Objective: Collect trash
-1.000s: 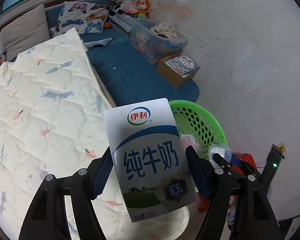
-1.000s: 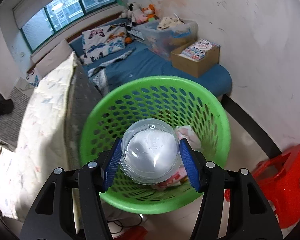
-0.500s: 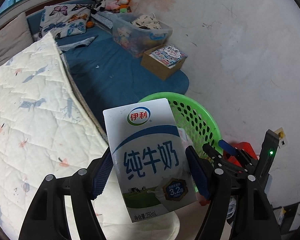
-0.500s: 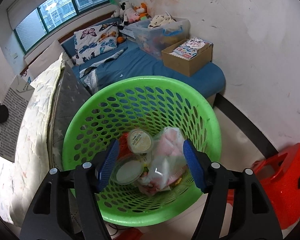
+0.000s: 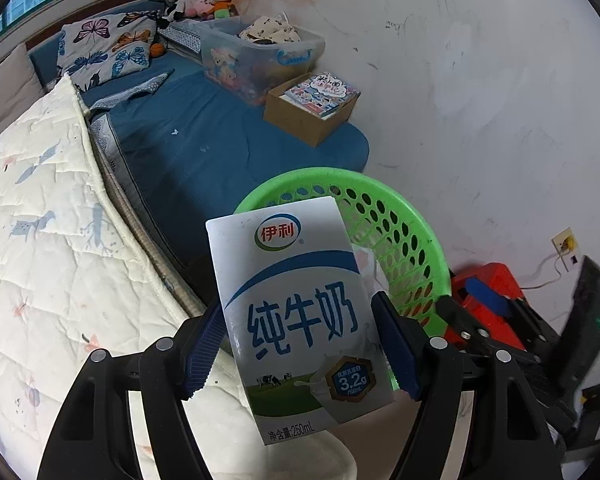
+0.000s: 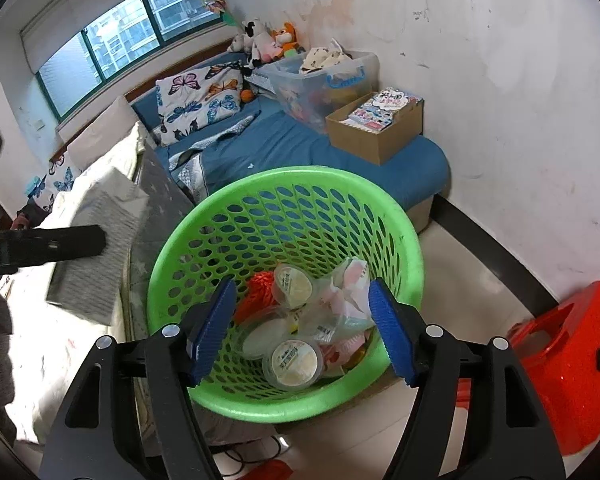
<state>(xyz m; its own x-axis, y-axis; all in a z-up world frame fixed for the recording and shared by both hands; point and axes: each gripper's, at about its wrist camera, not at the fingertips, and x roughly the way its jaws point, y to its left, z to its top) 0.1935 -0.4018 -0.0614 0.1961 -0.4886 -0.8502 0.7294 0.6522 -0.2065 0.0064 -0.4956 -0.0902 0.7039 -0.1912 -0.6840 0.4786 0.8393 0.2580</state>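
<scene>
Nearest in the left wrist view, a white and blue milk carton (image 5: pixel 300 316) is clamped between the blue pads of the left tongs (image 5: pixel 300 344), tilted slightly and held upright above the edge of a quilted cream bed cover (image 5: pixel 52 248). Just behind the carton, the rim of a green perforated basket (image 5: pixel 412 236) is seen on the floor beside the bed. To the carton's right, part of the right tongs is visible in front of a red plastic stool (image 5: pixel 496 280).

In the right wrist view, the right tongs (image 6: pixel 302 326) are held over the basket (image 6: pixel 400 224) with nothing between the pads; the jaws have just been opening and stand wide apart. Inside the basket lie clear lidded cups (image 6: pixel 294 362), crumpled plastic wrapping (image 6: pixel 348 292) and something red (image 6: pixel 258 294). At the left edge a dark arm of the left tongs is seen with the grey back of the carton (image 6: pixel 96 240), blurred.

Beyond the basket a blue mattress (image 6: pixel 300 148) carries a cardboard box of booklets (image 6: pixel 376 128) and a clear storage bin (image 6: pixel 320 76). Farther back, butterfly-print pillows (image 6: pixel 200 96) and soft toys (image 6: pixel 268 40) are set below a window (image 6: pixel 120 36).
</scene>
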